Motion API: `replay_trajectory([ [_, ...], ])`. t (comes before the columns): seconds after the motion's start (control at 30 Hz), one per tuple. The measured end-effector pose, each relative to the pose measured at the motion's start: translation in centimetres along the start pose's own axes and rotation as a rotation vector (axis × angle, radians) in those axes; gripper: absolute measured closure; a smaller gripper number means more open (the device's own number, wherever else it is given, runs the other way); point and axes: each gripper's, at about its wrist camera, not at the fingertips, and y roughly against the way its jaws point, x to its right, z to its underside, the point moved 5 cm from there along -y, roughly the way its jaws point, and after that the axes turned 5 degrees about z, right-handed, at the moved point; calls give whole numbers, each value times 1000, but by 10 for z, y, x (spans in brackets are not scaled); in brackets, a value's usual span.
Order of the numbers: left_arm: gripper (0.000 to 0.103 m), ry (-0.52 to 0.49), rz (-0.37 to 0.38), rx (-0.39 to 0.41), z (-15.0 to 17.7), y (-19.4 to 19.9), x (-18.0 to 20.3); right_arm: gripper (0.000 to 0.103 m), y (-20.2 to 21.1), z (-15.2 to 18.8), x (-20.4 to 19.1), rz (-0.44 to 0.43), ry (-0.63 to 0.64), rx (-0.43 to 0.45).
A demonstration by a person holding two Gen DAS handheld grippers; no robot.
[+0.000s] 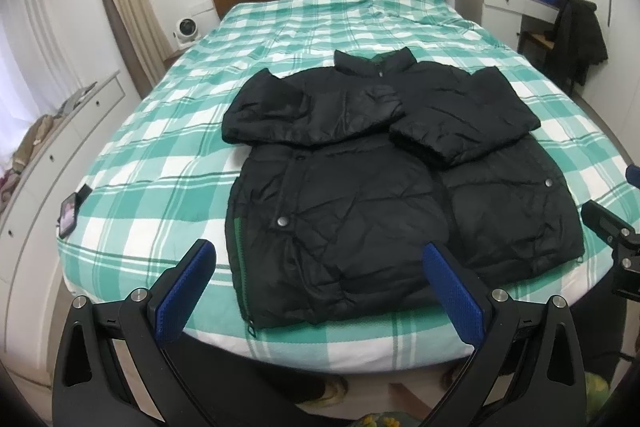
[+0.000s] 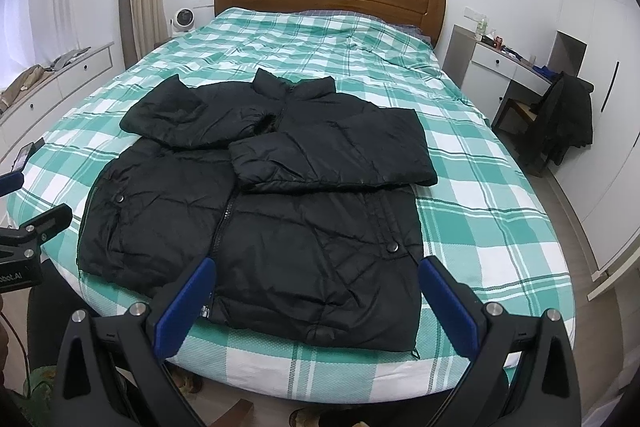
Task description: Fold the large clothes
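The black jacket [image 1: 360, 187] lies flat near the foot of the bed [image 1: 160, 155], front up, both sleeves folded across the chest. A phone [image 1: 68, 215] rests near the bed's left edge, well apart from the jacket. Left gripper [image 1: 320, 287] and right gripper [image 2: 316, 301]: jaws spread wide, holding nothing, above the hem.

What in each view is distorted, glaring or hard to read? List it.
Left wrist view: fisheye bows the bed edge, corners vignette black, the black jacket loses fold detail. Right wrist view: same bowing, the window at left blows out white, focus stays fairly sharp.

Soft window daylight from left; fisheye edges bent, vignetted.
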Motion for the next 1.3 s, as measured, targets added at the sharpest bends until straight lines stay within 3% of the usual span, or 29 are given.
replay_trajectory([
  [1.3,0,8,-5,-26,1,-6,-6,0,-2,4,-4,-3,6,-16],
])
